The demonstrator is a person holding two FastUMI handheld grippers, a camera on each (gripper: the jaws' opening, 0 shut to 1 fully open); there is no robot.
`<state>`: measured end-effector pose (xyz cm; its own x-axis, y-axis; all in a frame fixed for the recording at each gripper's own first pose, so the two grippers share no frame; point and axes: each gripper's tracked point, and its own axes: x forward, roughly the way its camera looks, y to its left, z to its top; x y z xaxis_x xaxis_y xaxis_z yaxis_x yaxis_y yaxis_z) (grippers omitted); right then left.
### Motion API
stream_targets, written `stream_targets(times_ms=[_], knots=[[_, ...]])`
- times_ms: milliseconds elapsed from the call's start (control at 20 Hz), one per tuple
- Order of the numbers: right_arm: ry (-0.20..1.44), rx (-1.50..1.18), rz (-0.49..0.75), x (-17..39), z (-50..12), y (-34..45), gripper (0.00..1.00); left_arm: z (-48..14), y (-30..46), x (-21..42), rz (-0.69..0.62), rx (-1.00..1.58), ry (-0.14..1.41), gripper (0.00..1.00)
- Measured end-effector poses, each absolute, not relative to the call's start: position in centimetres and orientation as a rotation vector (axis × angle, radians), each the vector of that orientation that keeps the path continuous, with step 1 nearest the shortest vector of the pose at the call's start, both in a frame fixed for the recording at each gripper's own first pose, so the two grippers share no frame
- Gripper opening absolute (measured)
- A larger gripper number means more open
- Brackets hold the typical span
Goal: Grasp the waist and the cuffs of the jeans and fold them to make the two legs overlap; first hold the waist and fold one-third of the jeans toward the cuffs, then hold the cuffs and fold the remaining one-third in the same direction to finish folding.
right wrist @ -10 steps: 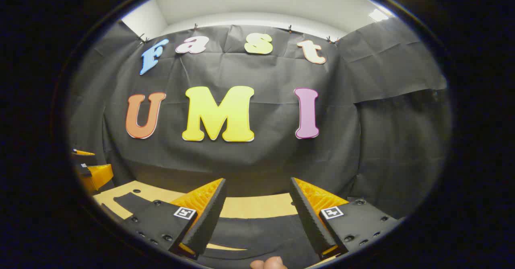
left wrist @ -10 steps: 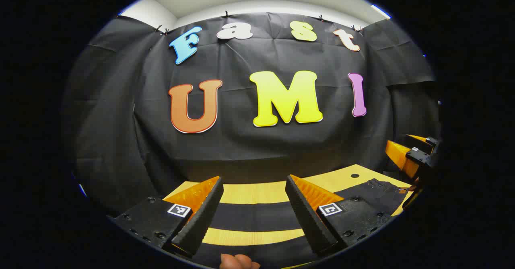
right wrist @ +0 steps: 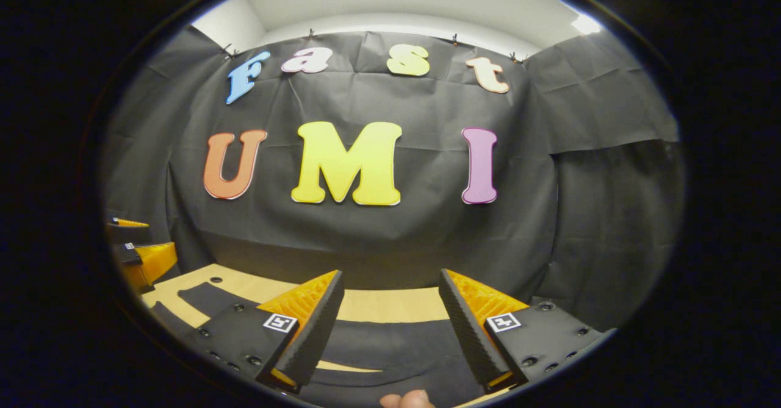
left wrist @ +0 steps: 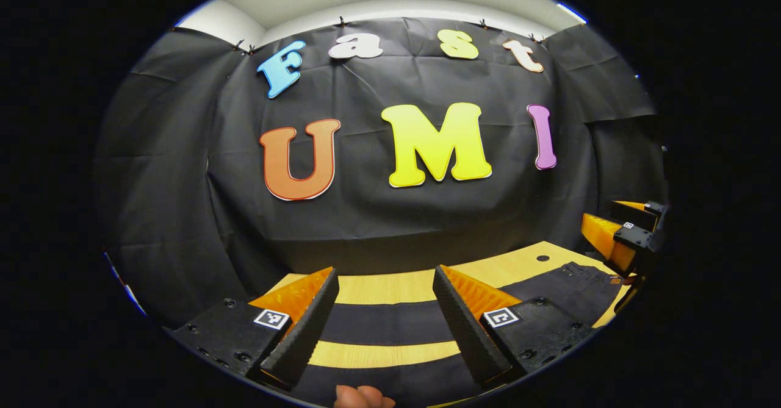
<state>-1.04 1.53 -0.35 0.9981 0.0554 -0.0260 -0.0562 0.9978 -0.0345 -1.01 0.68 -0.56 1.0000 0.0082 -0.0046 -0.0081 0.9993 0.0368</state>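
Both views have tilted slightly; left gripper (left wrist: pixel 383 325) and right gripper (right wrist: pixel 390 329) gape wide, empty. Jeans (left wrist: pixel 567 286) on bench (left wrist: pixel 390 286), 3 o'clock: limp, heavy; take waistband.

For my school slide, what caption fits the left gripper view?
Open left gripper above dark jeans spread on a wooden table.

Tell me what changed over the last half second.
Both views tipped slightly down, so both grippers barely moved. The left gripper and right gripper stay open over the dark jeans lying flat on the light wooden table; nothing grasped or released.
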Motion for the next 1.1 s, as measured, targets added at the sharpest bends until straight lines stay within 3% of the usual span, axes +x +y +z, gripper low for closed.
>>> stream_targets(times_ms=[850,1100], knots=[[0.022,-0.077,0.120,-2.2,-0.5,2.8,0.95,-0.6,1.4,-2.5,0.046,0.045,0.004,0.99],[0.028,-0.071,0.125,-1.8,-0.5,2.7,0.95,-2.3,3.3,-3.0,0.077,-0.049,0.074,1.00]])
